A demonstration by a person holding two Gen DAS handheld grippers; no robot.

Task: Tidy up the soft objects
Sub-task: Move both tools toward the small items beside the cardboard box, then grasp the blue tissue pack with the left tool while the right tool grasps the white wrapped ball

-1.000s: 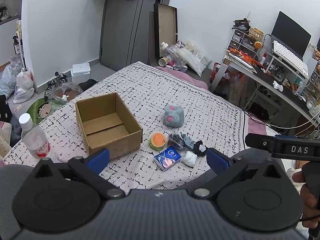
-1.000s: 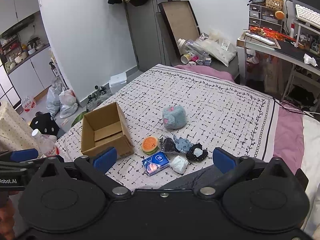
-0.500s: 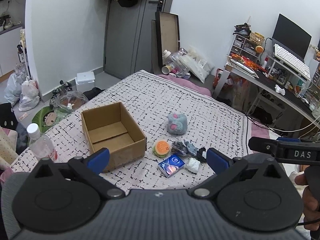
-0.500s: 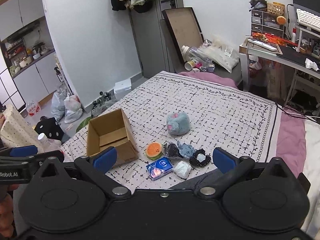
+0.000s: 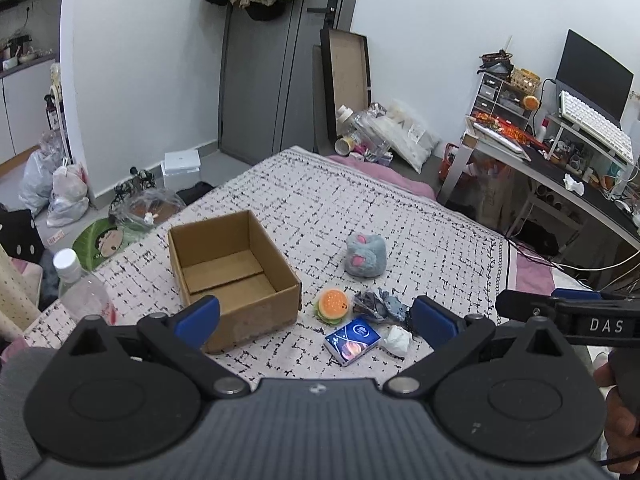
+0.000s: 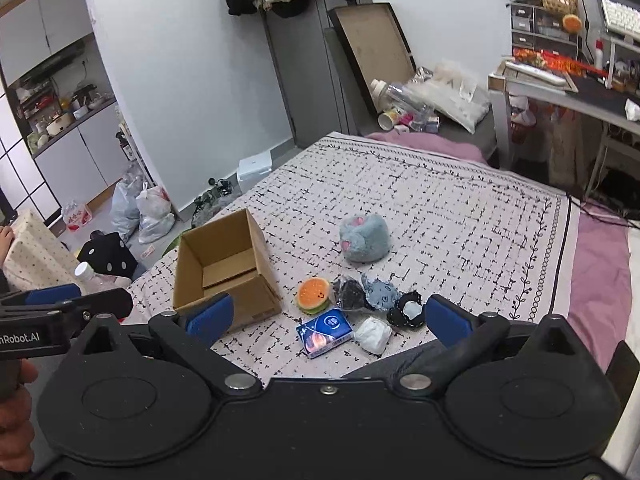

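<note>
Both claws, left gripper (image 5: 316,316) and right gripper (image 6: 326,312), are being held released, empty, above the soft toys (image 6: 364,240) ahead, the box (image 5: 230,268) waiting front-left for filling.

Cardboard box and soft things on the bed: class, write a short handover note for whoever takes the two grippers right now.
Left gripper: open, holds nothing, raised above the bed.
Right gripper: open, holds nothing, also raised.
Open brown cardboard box: on the patterned bedspread, nothing inside.
To its right, on the bedspread: grey-blue plush toy, orange burger-shaped squishy, dark crumpled fabric bundles, blue tissue pack, white crumpled wad.
Done: nothing packed.
Left: probably move every soft item into the box.
</note>
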